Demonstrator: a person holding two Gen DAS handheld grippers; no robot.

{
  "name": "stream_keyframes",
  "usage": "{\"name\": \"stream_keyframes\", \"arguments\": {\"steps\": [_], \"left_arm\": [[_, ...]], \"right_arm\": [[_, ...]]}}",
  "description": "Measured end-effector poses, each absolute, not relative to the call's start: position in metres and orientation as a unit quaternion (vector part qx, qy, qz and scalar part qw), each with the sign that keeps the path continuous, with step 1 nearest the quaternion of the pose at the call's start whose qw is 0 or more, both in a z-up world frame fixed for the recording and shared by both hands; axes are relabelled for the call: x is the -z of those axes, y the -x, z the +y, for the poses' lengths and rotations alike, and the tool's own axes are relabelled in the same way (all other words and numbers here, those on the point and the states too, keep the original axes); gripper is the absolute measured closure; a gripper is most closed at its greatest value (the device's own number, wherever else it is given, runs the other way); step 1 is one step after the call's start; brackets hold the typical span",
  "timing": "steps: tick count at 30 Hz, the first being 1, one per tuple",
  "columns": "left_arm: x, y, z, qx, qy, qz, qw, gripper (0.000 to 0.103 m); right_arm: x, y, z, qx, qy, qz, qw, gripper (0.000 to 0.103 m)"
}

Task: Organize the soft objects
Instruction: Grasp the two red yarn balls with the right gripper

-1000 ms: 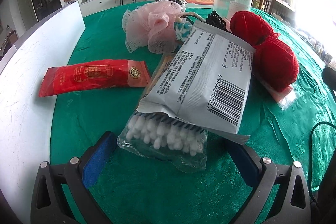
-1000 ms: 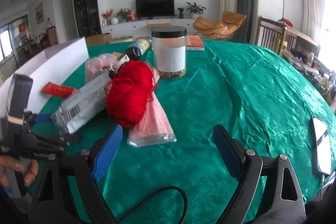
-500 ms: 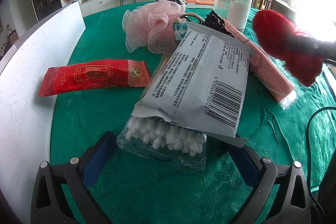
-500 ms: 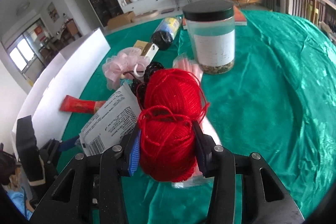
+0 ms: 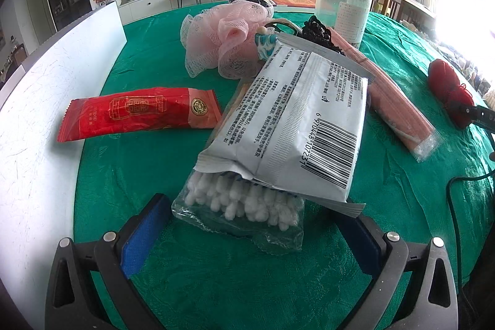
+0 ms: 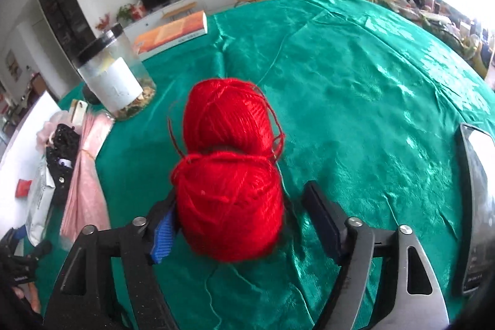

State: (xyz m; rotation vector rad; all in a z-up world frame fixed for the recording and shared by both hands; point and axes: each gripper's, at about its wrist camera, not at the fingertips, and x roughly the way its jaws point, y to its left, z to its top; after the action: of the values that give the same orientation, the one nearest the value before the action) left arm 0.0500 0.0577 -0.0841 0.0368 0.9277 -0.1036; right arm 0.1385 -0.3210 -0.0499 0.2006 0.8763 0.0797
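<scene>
Two balls of red yarn (image 6: 229, 175) lie on the green cloth between the jaws of my right gripper (image 6: 244, 221). The jaws stand open, with a gap on the right side of the yarn. The yarn also shows far right in the left wrist view (image 5: 448, 88). My left gripper (image 5: 250, 228) is open and empty, just short of a clear bag of cotton swabs (image 5: 244, 206) under a grey-white packet (image 5: 297, 126). A pink mesh bath puff (image 5: 225, 39) sits behind them.
A red packet (image 5: 139, 112) lies left by a white board (image 5: 40, 113). A pink wrapped bundle (image 5: 396, 107), black beads (image 5: 318, 31) and a black-lidded clear jar (image 6: 114, 76) stand beyond. An orange book (image 6: 173, 34) and a phone (image 6: 476, 206) lie on the green cloth.
My right gripper took the red yarn off the pile, carried it right, and now its jaws have opened with the yarn resting on the cloth. The left gripper has not moved.
</scene>
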Motion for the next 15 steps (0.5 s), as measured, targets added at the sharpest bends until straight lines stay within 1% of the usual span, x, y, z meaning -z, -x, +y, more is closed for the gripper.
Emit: {"name": "stream_keyframes", "arguments": {"steps": [6,7,10,15], "left_arm": [[0.084,-0.050,0.058,0.050,-0.018,0.447,0.893,0.000],[0.084,-0.050,0.058,0.050,-0.018,0.447,0.893,0.000],[0.084,-0.050,0.058,0.050,-0.018,0.447,0.893,0.000],[0.084,-0.050,0.058,0.050,-0.018,0.447,0.893,0.000]], "right_arm": [[0.059,-0.130,-0.304,0.000,-0.007,0.434,0.901,0.022],[0.060,-0.129,-0.302,0.004,0.002,0.434,0.901,0.021],[0.062,-0.125,-0.306,0.006,-0.003,0.435,0.900,0.018],[0.063,-0.122,-0.306,0.009,-0.003,0.435,0.900,0.018]]}}
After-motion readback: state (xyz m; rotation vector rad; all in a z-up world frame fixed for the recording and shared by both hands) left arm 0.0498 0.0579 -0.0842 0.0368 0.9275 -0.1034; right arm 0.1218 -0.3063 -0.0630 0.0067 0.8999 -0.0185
